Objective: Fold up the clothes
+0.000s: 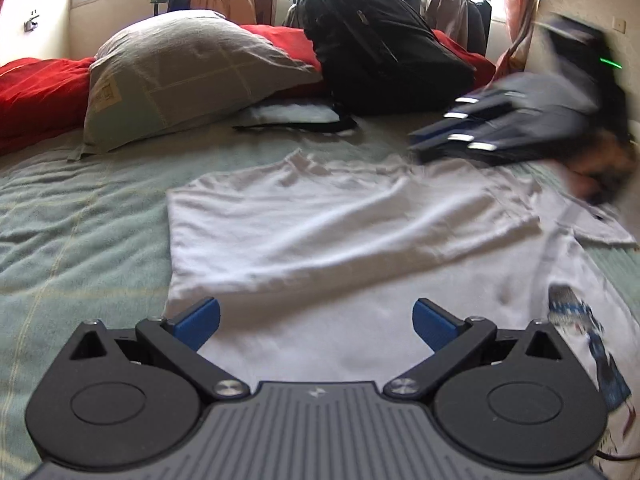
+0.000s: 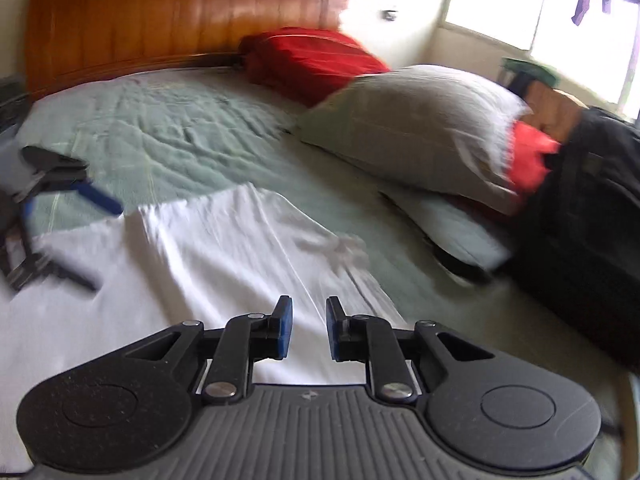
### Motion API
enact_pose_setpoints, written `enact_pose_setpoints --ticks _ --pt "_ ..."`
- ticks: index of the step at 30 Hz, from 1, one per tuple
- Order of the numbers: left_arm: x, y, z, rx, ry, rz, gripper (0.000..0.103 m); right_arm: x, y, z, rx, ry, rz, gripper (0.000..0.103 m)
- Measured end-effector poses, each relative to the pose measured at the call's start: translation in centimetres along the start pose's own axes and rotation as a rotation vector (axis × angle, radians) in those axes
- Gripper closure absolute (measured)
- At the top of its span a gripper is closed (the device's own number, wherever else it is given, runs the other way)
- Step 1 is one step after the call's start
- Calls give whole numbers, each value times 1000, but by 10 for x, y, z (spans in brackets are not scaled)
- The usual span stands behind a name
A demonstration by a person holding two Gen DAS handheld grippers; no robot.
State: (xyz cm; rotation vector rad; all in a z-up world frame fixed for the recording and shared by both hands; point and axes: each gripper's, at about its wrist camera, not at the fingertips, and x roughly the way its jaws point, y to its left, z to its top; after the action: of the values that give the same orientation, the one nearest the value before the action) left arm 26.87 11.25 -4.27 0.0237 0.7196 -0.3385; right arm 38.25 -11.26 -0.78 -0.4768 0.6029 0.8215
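Note:
A white T-shirt (image 1: 320,232) lies spread on the green bedcover (image 1: 80,220), one side folded over the middle and a blue print (image 1: 580,340) showing at its right. My left gripper (image 1: 316,320) hovers over the shirt's near edge, jaws wide open and empty. The right wrist view shows this left gripper (image 2: 104,240) at the shirt's (image 2: 200,248) left side. My right gripper (image 2: 308,328) hangs above the shirt with only a narrow gap between its blue pads (image 2: 285,328); no cloth is between them. It appears blurred (image 1: 420,144) at the shirt's far right corner.
A grey pillow (image 1: 192,72), red bedding (image 1: 36,96) and a black backpack (image 1: 380,48) line the bed's far side. A wooden headboard (image 2: 160,20) stands behind. A small folded pale item (image 1: 292,116) lies under the pillow's edge. Clothes hang on a rack (image 1: 460,4) by the window.

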Motion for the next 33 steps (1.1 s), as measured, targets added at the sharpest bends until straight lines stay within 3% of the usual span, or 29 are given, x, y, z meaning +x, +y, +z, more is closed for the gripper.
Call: enact_pose_setpoints --ticks 4,6,10,12,15,19,26,33 --pt "-8 6 -14 -41 12 -16 1 64 4 14 -30 78 55 82" --pt "-11 8 -20 -51 15 -24 1 90 6 16 -46 111 42 82" --pt "-12 7 -26 -9 20 -29 1 109 3 11 -10 131 47 79" --pt "-10 5 -27 7 20 -38 1 108 0 10 16 134 63 80" --pt "-9 2 -27 25 16 -49 1 106 1 10 25 128 99 99" --pt "-9 -1 -28 44 14 -59 1 105 2 13 18 107 75 100" --pt "-15 6 -27 20 8 -42 1 110 -22 22 150 77 20 100" --pt "-19 7 -17 35 -5 -32 1 36 -34 4 203 45 -5 89"
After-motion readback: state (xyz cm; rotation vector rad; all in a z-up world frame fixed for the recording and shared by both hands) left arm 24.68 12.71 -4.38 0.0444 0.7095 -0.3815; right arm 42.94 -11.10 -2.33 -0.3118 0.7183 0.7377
